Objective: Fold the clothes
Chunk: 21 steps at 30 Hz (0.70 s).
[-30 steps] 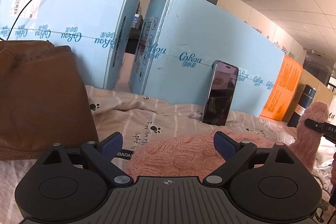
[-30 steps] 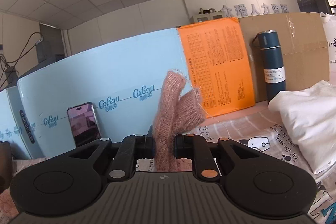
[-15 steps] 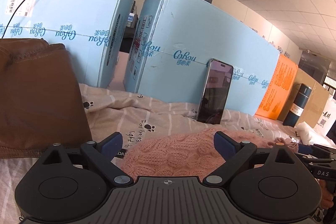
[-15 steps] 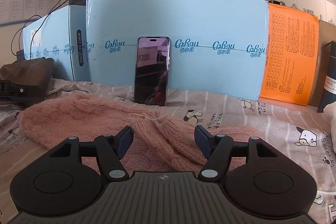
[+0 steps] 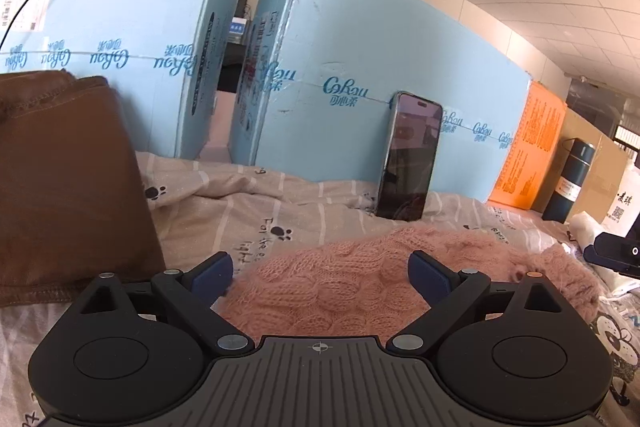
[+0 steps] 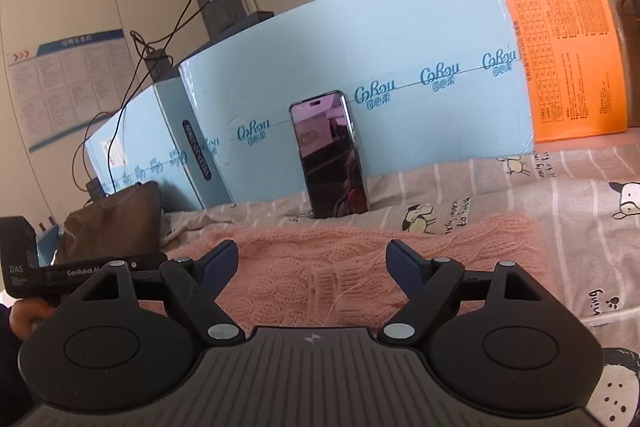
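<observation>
Both pairs of jaws stand spread wide and hold nothing. The left gripper (image 5: 320, 273) hovers low over the near end of the pink knitted sweater (image 5: 360, 283), its blue fingertips (image 5: 212, 273) flanking the cable-knit without pinching it. The right gripper (image 6: 312, 263) is likewise released over the sweater (image 6: 340, 267), which lies spread across the striped bedsheet (image 6: 560, 195), a loose pale thread trailing near its middle.

Outward from there, a folded brown garment (image 5: 60, 179) sits just beside the left gripper, and a phone (image 6: 330, 155) leans upright against the light blue boxes (image 6: 400, 87) just behind the sweater. Further right stand an orange box (image 5: 532, 155) and a dark flask (image 5: 570, 181).

The likeliest trouble, as I judge it, is the knit itself: it is thick, stretchy and open-looped, so a shallow pinch may catch only the top layer, or a fingertip may snag a loop or that stray thread and pull it. Lifting unevenly with the two grippers could drag the whole sweater and rumple the sheet under it. A far-edge sweep risks tipping the propped phone, and a leftward one could disturb the brown garment.
</observation>
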Available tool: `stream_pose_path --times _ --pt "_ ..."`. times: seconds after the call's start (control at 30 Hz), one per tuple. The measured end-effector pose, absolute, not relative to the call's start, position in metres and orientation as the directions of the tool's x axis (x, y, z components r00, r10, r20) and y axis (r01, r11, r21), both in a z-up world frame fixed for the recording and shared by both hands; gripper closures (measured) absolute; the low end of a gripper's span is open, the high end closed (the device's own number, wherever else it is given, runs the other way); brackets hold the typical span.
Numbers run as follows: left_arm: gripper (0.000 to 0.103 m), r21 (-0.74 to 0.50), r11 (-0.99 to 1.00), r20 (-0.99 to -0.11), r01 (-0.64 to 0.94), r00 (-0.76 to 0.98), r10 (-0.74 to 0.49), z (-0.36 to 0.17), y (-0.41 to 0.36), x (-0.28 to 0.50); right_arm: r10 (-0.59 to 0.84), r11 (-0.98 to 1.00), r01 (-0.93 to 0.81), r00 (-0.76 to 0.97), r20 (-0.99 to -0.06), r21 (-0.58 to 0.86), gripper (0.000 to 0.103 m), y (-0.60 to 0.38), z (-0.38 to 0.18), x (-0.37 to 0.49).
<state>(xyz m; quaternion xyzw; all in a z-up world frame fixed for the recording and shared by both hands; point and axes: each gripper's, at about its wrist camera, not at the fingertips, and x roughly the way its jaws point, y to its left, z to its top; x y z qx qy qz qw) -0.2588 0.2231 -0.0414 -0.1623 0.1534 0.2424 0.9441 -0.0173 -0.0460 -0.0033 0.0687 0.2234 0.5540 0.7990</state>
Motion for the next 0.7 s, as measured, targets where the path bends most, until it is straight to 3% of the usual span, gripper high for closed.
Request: stream_pose_path --times 0.13,0.2,0.3,0.47,0.7 --pt "0.002 -0.049 0.892 -0.36 -0.45 0.841 0.404 -0.033 0.218 -0.221 0.804 0.594 -0.713 0.509 -0.307 0.372 0.02 -0.071 -0.003 -0.003" --pt "0.002 0.045 0.872 -0.433 -0.487 0.777 0.457 -0.042 0.225 -0.193 0.752 0.659 -0.637 0.564 -0.341 0.4 0.019 -0.081 -0.012 0.004" --pt "0.001 0.083 0.869 -0.597 -0.488 0.674 0.436 -0.063 0.241 -0.164 0.716 0.697 -0.558 0.57 -0.403 0.45 0.018 -0.089 -0.026 0.015" --pt "0.0 0.03 0.857 -0.569 -0.514 0.697 0.438 -0.049 0.24 -0.182 0.715 0.699 -0.494 0.509 -0.48 0.517 0.018 -0.084 -0.043 0.029" --pt "0.0 -0.26 0.783 -0.59 -0.565 0.735 0.335 -0.044 0.243 -0.242 0.751 0.656 -0.461 0.475 -0.459 0.597 0.012 -0.075 -0.052 0.035"
